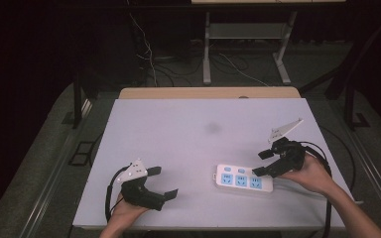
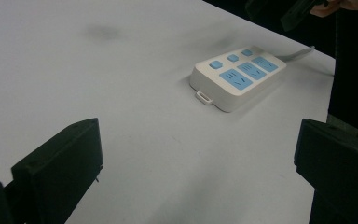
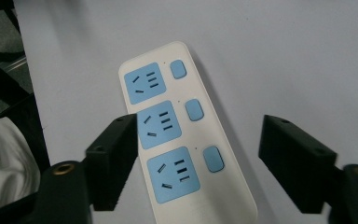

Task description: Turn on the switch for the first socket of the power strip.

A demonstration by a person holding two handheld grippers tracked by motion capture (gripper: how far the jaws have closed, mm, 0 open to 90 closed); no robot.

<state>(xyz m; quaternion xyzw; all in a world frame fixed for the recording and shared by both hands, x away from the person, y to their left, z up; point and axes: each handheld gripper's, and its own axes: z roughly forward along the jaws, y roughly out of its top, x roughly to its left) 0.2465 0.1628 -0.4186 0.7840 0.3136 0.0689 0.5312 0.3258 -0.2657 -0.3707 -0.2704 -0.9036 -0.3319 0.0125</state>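
Observation:
A white power strip (image 1: 243, 179) with three blue sockets and three blue buttons lies flat on the white table (image 1: 188, 129), front right. My right gripper (image 1: 261, 162) hovers open just above its right end; in the right gripper view the strip (image 3: 177, 135) lies between and below the spread jaws, nothing held. My left gripper (image 1: 162, 182) rests open near the table's front left, pointing right toward the strip (image 2: 237, 76), well apart from it. A white cord (image 2: 298, 53) leaves the strip's far end.
The table's front edge (image 1: 178, 227) runs just under both hands. Behind the table stand a wooden board edge (image 1: 208, 92), a desk frame (image 1: 243, 44) and loose cables on the floor. A faint dark smudge (image 1: 212, 127) marks the table's middle.

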